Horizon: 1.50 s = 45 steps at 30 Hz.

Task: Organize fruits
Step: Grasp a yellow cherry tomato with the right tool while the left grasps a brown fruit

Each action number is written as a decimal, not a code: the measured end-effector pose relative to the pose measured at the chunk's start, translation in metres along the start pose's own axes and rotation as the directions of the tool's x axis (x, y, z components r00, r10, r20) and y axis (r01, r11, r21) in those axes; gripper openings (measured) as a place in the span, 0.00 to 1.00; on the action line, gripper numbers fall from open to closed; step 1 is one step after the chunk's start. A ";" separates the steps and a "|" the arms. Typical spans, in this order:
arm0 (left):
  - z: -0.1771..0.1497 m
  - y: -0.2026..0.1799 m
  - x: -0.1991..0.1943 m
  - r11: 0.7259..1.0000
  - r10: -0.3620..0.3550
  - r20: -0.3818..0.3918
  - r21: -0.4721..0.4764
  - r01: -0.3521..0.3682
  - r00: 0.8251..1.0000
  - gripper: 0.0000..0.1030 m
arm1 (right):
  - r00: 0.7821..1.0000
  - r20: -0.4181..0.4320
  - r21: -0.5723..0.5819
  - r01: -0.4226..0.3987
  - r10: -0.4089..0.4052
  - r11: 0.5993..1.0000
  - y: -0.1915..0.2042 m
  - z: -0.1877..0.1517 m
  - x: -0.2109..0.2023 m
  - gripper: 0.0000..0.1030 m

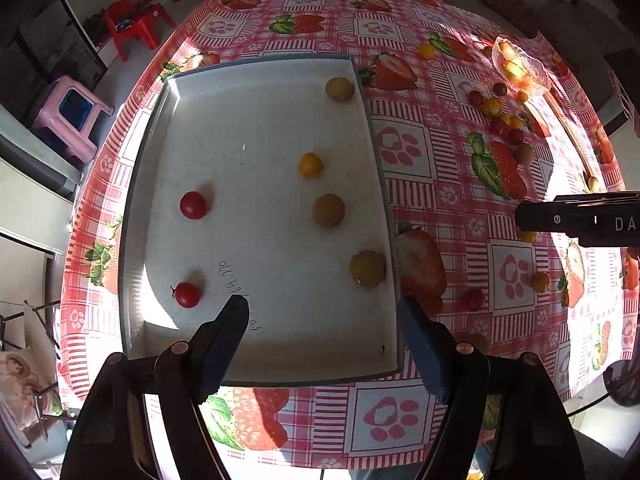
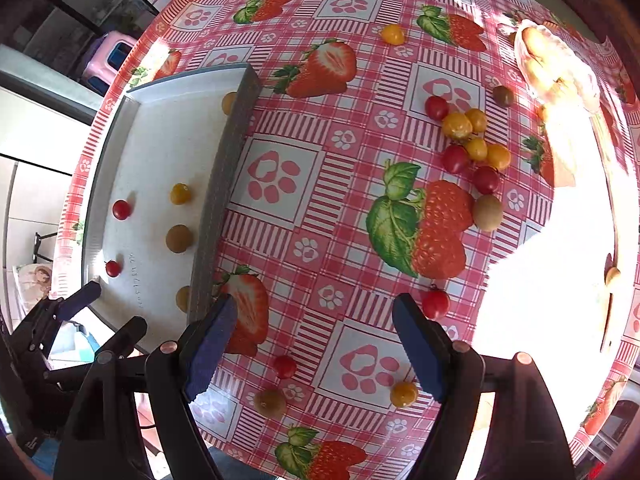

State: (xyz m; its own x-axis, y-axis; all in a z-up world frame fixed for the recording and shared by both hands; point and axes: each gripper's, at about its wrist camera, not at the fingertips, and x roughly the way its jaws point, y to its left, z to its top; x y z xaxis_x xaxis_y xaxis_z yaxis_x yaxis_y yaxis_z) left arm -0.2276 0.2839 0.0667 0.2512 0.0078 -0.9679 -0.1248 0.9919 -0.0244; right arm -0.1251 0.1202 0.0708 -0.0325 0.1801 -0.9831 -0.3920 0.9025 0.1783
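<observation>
My left claw point(image 1: 322, 312) hangs spread and empty over the white tray point(image 1: 152, 184), which holds six fruits. My right claw point(image 2: 314, 314) gapes empty above the bench point(image 2: 320, 184); loose tomatoes point(image 2: 474, 144) cluster at two o'clock.

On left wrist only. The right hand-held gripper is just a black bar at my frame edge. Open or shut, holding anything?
Observer: The right hand-held gripper is open and empty, over the tablecloth beside the tray.
Operator: What's nearest its fingers?
Observer: A stemmed red tomato lies just outside the right fingertip. A second red tomato lies between the fingers.
Operator: The pile by the bowl is tiny here. What's the mix?
Observer: The cluster has three red and four yellow-orange fruits bunched together, with a brown-green fruit at its near end.
</observation>
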 end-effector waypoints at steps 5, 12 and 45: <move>-0.008 -0.042 -0.011 0.996 -0.049 0.006 0.081 0.049 0.999 0.75 | 0.999 -0.033 0.030 0.034 -0.033 0.999 -0.038 -0.027 0.001 0.81; -0.028 -0.094 0.002 0.982 -0.075 -0.052 0.169 0.082 0.996 0.75 | 0.995 -0.087 0.033 0.047 -0.044 0.998 -0.064 -0.054 0.012 0.81; -0.025 -0.140 0.057 0.983 -0.019 -0.161 0.179 0.048 0.987 0.29 | 0.992 -0.123 -0.035 0.022 -0.026 0.999 -0.026 -0.063 0.061 0.24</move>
State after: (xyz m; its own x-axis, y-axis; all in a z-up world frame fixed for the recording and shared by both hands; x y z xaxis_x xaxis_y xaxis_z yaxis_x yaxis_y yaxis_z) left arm -0.2202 0.1417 0.0089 0.0955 -0.0313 -0.9949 0.0615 0.9978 -0.0255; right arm -0.1746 0.0832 0.0033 -0.1352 0.1072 -0.9850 -0.4249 0.8918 0.1554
